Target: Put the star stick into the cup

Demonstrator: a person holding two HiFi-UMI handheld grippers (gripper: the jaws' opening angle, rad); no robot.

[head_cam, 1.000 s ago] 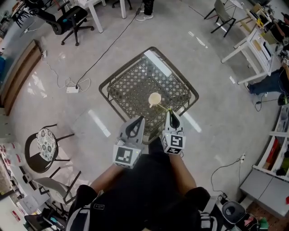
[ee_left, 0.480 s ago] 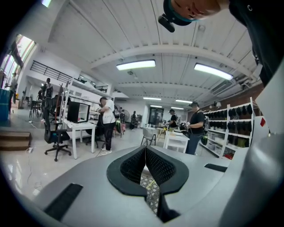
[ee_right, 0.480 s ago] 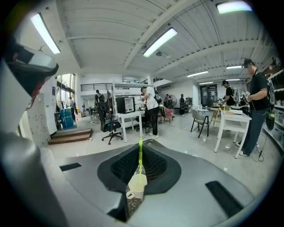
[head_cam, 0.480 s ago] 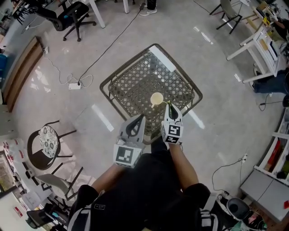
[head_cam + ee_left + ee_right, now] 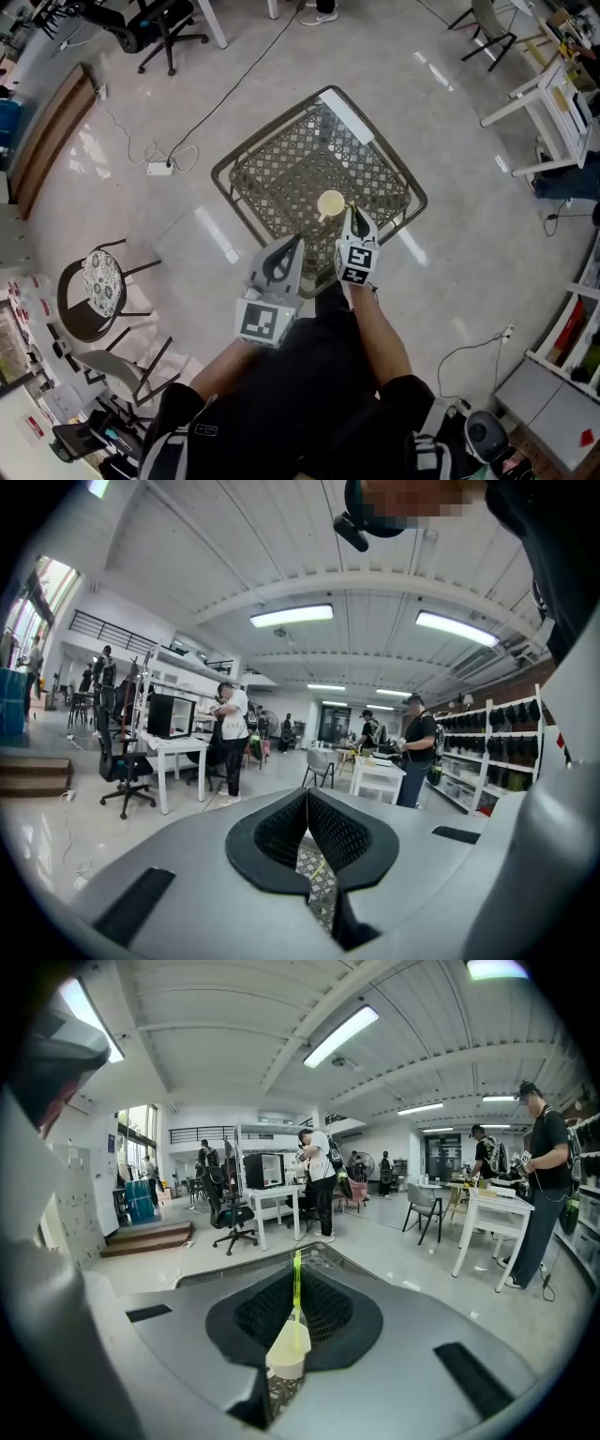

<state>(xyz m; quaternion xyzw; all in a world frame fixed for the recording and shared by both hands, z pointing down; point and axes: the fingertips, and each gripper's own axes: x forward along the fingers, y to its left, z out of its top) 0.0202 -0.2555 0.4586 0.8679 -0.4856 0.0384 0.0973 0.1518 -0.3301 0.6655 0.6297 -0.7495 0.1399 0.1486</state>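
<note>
Right hand-held gripper [image 5: 353, 216], clamped on the star stick [image 5: 296, 1286], had edged up to the cup [image 5: 330, 202] at its ten o'clock (left hand-held gripper [image 5: 294, 242] idle, jaws together), so insertion looked imminent.

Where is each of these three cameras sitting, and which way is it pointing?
Head view: on the person's head, looking steeply down at the mesh table, cup, left gripper, right gripper, forearms and lap.
Left gripper view: rides that gripper, looks along its shut, empty jaws into the room.
Right gripper view: rides that gripper, looks along jaws shut on the star stick, cup beyond.
Shared: head and right gripper views both show the cup.
</note>
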